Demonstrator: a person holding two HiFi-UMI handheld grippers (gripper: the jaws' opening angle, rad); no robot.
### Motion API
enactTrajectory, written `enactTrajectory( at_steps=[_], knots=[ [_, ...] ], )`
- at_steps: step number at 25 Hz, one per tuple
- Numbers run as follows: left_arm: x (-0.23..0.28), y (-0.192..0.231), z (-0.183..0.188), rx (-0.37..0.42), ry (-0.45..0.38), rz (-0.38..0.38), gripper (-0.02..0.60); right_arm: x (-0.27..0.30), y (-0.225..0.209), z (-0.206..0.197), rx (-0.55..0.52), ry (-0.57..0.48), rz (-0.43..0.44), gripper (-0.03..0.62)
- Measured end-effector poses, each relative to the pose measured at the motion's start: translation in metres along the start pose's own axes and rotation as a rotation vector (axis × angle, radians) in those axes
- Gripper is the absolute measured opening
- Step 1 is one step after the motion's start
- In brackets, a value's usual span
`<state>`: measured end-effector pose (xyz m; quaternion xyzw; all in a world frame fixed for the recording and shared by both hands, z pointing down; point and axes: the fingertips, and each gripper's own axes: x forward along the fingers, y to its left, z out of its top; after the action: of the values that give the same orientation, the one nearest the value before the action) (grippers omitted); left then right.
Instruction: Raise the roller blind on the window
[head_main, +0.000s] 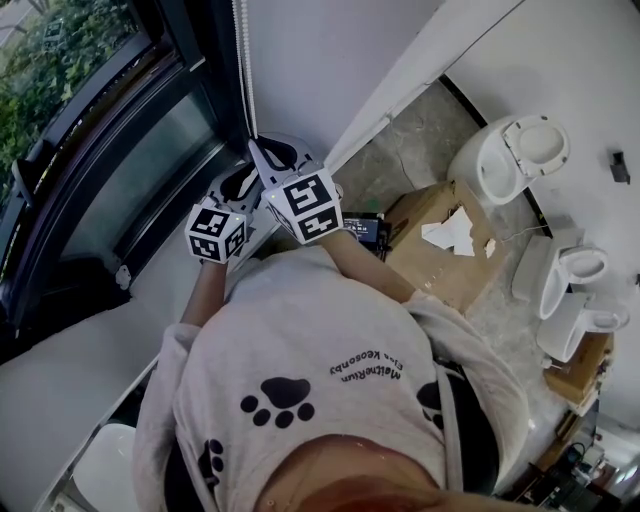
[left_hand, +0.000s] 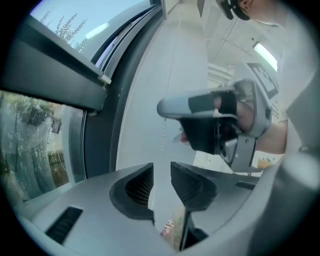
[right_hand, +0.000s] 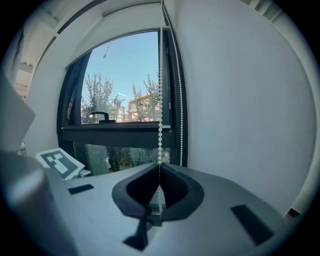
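Observation:
The white bead chain (right_hand: 160, 100) of the blind hangs beside the dark window frame (right_hand: 120, 134), with a second strand (right_hand: 179, 85) just right of it. My right gripper (right_hand: 159, 167) is shut on the near strand, which runs down between its pads. In the left gripper view my left gripper (left_hand: 162, 184) stands open with nothing between its jaws, just below the right gripper (left_hand: 215, 125); the chain (left_hand: 163, 135) hangs beyond it. From the head view both grippers are raised at the window's right edge, left gripper (head_main: 238, 182) below and left of the right gripper (head_main: 262, 152).
A white wall (right_hand: 240, 100) stands right of the chain. The window sill (head_main: 150, 270) runs under the glass. On the floor behind are a cardboard box (head_main: 440, 245) and several white toilets (head_main: 515, 150). The window handle (right_hand: 102, 116) shows at the frame.

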<state>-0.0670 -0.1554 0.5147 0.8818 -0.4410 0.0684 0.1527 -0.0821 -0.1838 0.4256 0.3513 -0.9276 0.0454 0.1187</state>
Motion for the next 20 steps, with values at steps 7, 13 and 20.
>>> enactTrajectory(
  at_steps=[7, 13, 20],
  knots=[
    [-0.03, 0.008, 0.08, 0.048, -0.122, 0.03, 0.106, -0.001, -0.005, -0.002, -0.005, -0.002, -0.007, 0.009],
    [-0.048, 0.0, 0.153, 0.076, -0.199, 0.006, 0.106, 0.0, -0.007, -0.003, -0.008, 0.001, -0.012, 0.009],
    [-0.053, -0.025, 0.216, 0.144, -0.253, -0.044, 0.106, 0.002, -0.002, -0.001, -0.009, -0.002, 0.0, 0.009]
  ],
)
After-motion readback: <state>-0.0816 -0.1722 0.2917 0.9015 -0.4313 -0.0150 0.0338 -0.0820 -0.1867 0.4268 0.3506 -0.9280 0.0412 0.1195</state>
